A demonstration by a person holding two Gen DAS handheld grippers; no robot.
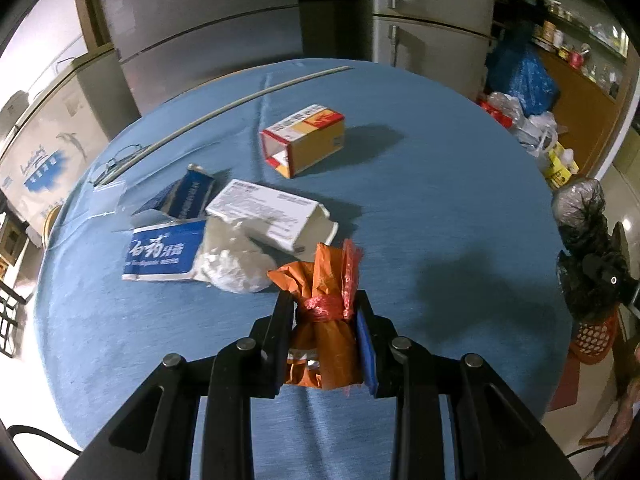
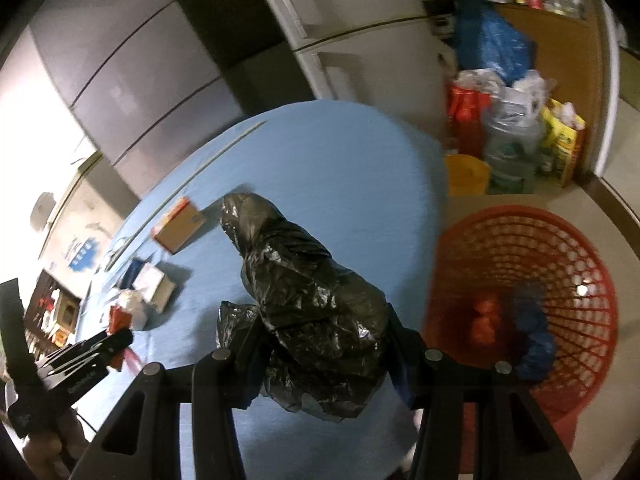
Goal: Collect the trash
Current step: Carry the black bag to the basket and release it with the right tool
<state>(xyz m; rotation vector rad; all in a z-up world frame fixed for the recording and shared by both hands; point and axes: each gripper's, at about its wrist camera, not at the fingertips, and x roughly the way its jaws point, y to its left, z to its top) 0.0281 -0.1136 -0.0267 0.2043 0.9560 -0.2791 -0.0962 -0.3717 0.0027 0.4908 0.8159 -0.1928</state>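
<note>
My left gripper is shut on an orange tied bag just above the blue round table. A crumpled white bag, a blue and white toothpaste box, a white box and a red and yellow box lie on the table beyond it. My right gripper is shut on a black plastic bag near the table's right edge, left of a red mesh basket. The basket holds an orange item and a blue bag.
A thin rod and glasses lie at the table's far left. Grey cabinets stand behind. Bags and a yellow bucket crowd the floor at the right. The left gripper also shows in the right wrist view.
</note>
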